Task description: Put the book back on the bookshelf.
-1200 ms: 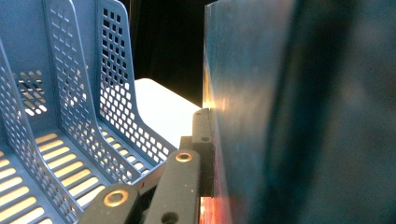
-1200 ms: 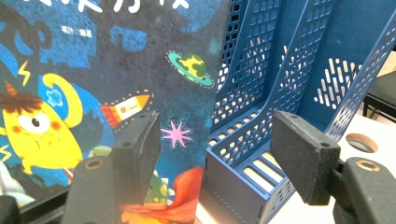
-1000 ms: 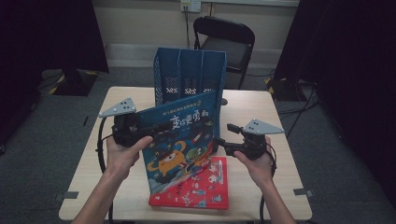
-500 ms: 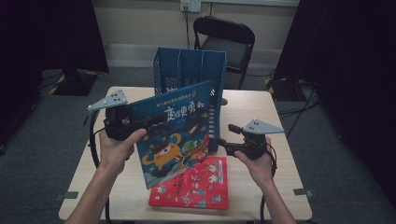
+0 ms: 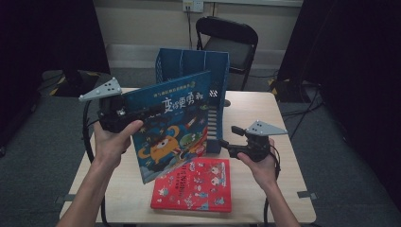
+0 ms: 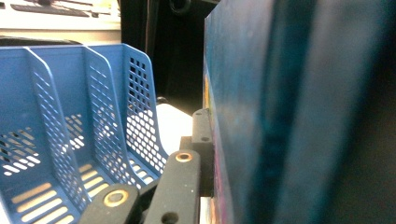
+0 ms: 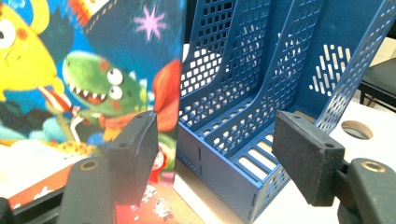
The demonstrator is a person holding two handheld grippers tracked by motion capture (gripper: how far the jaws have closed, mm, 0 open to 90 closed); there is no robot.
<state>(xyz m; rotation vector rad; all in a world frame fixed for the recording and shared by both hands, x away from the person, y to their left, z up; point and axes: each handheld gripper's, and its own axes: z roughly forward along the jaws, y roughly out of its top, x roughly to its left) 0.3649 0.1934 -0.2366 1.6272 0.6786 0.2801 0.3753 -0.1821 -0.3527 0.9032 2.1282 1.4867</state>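
I stand at a pale wooden worktop. My left hand-held gripper is clamped on the upper left edge of a blue picture book with a cartoon monster on its cover. The book is lifted clear of the worktop, tilted, its cover facing me. In the left gripper view the book stands edge-on against the jaws, close to the lens.

Behind the book stands a blue three-slot file rack, upright, its slots open toward me. A red picture book lies flat on the worktop near my edge, just below the raised book.

My right hand-held gripper hovers beside the lower right corner of the blue book, jaws wide apart and holding nothing; the right gripper view looks between them at the rack.

I judge the step in hand to be carrying the blue book to the rack. The next move calls for squaring the book upright, lining its lower edge with one slot, perhaps steadying it with the right gripper, then lowering it in.
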